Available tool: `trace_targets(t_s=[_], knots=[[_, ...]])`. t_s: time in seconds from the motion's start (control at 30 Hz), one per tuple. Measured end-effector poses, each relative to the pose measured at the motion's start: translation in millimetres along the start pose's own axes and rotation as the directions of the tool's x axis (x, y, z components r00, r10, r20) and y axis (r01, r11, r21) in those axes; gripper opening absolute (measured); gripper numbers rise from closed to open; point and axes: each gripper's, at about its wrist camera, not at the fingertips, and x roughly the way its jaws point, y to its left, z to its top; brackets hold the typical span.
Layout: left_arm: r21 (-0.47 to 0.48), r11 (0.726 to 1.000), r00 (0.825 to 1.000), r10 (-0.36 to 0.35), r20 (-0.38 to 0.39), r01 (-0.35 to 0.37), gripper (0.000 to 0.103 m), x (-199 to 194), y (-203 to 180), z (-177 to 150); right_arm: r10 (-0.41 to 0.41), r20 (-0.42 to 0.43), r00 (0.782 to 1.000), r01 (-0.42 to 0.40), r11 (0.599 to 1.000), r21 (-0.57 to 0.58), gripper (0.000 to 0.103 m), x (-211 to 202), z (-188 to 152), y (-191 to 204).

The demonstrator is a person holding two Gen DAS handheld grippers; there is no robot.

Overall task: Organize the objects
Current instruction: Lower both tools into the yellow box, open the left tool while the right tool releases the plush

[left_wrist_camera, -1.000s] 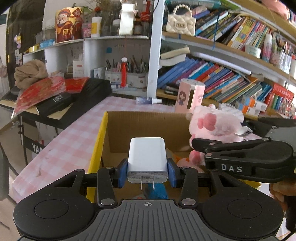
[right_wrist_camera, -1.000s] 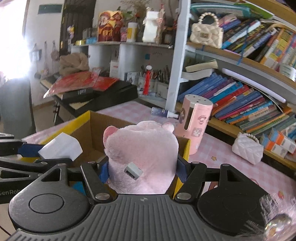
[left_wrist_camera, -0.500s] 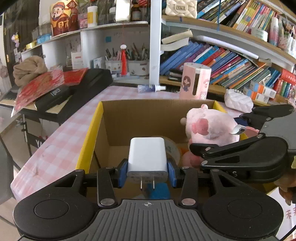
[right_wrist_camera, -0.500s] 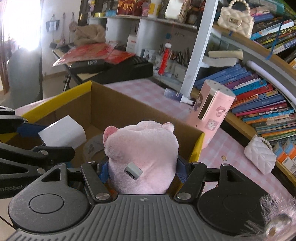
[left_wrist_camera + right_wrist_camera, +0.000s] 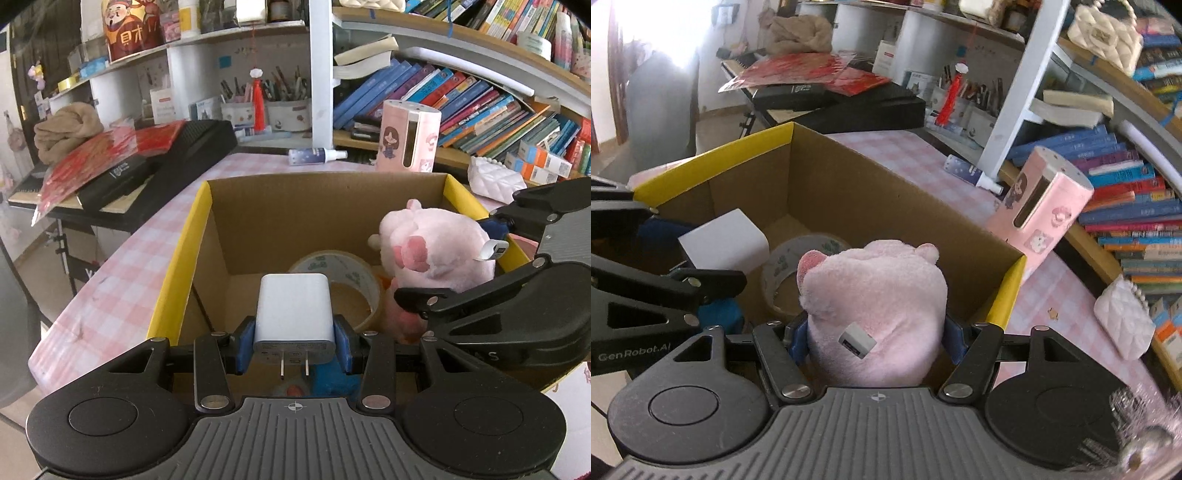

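Left claw [image 5: 294, 345]: I hold it clamped on white charger [image 5: 294, 308], prongs toward camera.
Right claw [image 5: 875, 341]: clamped on pink plush [image 5: 877, 310], white tag.
Cardboard box [image 5: 177, 266]: yellow-rimmed, on tabletop [image 5: 122, 280]; both items over it.

You have a white charger [image 5: 294, 308] between blue pads [image 5: 245, 345] and a pale pink plush toy [image 5: 875, 310] with a darker pink ear. The cardboard box [image 5: 325, 206] is brown inside with yellow edges. The counter [image 5: 122, 273] wears a pink-and-white check. Behind it stand a pink cylinder [image 5: 408, 134] with cartoon stickers and a white quilted purse [image 5: 495, 181].
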Motion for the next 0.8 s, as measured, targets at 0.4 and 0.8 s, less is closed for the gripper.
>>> trace_targets(t_s=[0.4,0.8], knots=[[-0.012,1.000,1.000,0.007,-0.004,-0.007,0.041,2,-2,0,0.020,0.002,1.000,-0.020,0.999,-0.038,0.065,5,3,-4],[-0.047,0.999,0.999,-0.021,0.036,0.023,0.050,-9,3,0,-0.019,0.012,1.000,0.019,0.999,-0.048,0.070,3,3,1]])
